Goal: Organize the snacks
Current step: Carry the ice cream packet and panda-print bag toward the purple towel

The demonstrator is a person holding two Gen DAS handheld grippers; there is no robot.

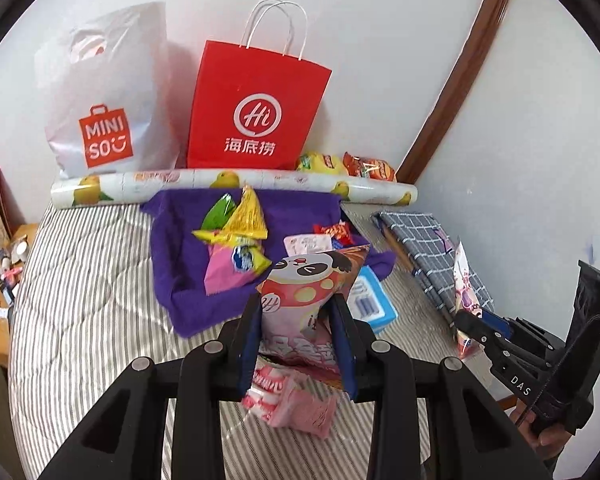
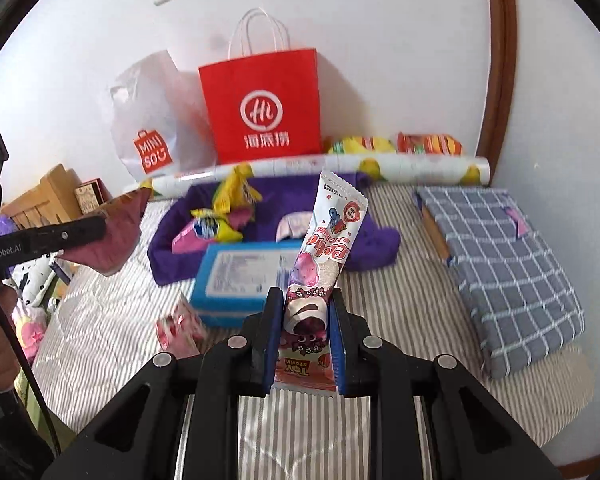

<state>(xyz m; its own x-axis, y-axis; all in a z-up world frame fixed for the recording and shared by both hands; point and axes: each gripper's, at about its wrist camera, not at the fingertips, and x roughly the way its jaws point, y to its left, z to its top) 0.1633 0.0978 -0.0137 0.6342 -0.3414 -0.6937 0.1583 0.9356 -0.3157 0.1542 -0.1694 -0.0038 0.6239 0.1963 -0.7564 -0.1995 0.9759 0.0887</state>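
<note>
My left gripper (image 1: 296,320) is shut on a pink snack bag with a panda face (image 1: 312,280), held above the striped bed. A pink wafer packet (image 1: 296,404) lies on the bed beneath it. My right gripper (image 2: 306,320) is shut on a long white and pink candy packet (image 2: 328,240) that stands upright between the pads. Behind both, a purple cloth (image 1: 172,248) holds yellow, green and pink snack packs (image 1: 236,240). In the right wrist view the left gripper (image 2: 96,228) shows at the left edge with the panda bag (image 2: 116,236).
A blue box (image 2: 236,276) lies by the purple cloth. A red paper bag (image 1: 256,112) and a white plastic bag (image 1: 108,100) lean on the wall behind a paper roll (image 1: 236,188). A folded checked blanket (image 2: 500,256) lies right. Chip bags (image 2: 396,144) sit in the corner.
</note>
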